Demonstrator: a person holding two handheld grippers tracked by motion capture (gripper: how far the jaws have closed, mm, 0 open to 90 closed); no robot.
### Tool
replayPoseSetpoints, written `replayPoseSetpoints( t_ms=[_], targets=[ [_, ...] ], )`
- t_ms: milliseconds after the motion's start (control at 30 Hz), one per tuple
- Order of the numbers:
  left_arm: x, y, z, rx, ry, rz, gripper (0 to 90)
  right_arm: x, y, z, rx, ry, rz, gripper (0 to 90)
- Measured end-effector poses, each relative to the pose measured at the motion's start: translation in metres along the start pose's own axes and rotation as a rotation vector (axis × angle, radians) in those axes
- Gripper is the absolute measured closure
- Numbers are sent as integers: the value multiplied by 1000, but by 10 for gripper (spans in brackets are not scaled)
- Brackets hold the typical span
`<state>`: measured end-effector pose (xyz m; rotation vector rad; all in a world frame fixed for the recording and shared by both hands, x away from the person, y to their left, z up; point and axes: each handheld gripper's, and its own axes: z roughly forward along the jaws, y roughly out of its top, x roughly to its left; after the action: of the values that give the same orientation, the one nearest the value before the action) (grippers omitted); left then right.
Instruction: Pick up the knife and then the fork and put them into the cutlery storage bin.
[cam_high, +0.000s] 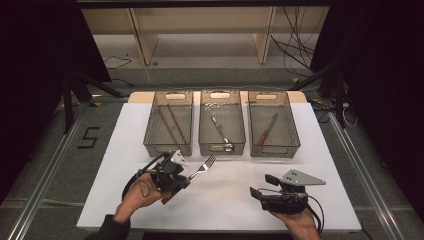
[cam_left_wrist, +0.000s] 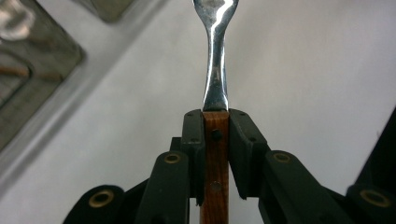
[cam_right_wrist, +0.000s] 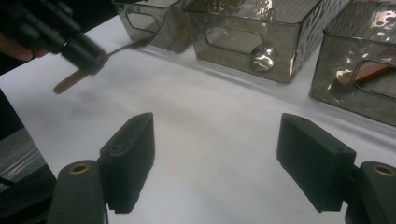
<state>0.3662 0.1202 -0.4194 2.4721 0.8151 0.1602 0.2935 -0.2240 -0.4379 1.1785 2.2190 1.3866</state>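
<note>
Clamping the fork (cam_left_wrist: 215, 93) by its wooden handle, the left gripper (cam_left_wrist: 216, 135) crops its tines.

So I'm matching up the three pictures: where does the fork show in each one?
High view: the fork lies lower left of centre, tines toward the middle bin, held in the left claw.
Left gripper view: centre, its wooden handle clamped between the jaws, its steel neck running up.
Right gripper view: upper left, handle end sticking out.
Shared landmark: the middle bin.
</note>
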Motion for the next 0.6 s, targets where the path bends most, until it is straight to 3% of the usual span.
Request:
replayPoseSetpoints(
  t_ms=[200,600],
  targets=[
    [6,30,2,-84,-16,-19,768,-1,0,0,0,-1,1,286],
    [9,100,20,-171,-59,-38,768,0,0,0,-1,5,2,286]
  ],
)
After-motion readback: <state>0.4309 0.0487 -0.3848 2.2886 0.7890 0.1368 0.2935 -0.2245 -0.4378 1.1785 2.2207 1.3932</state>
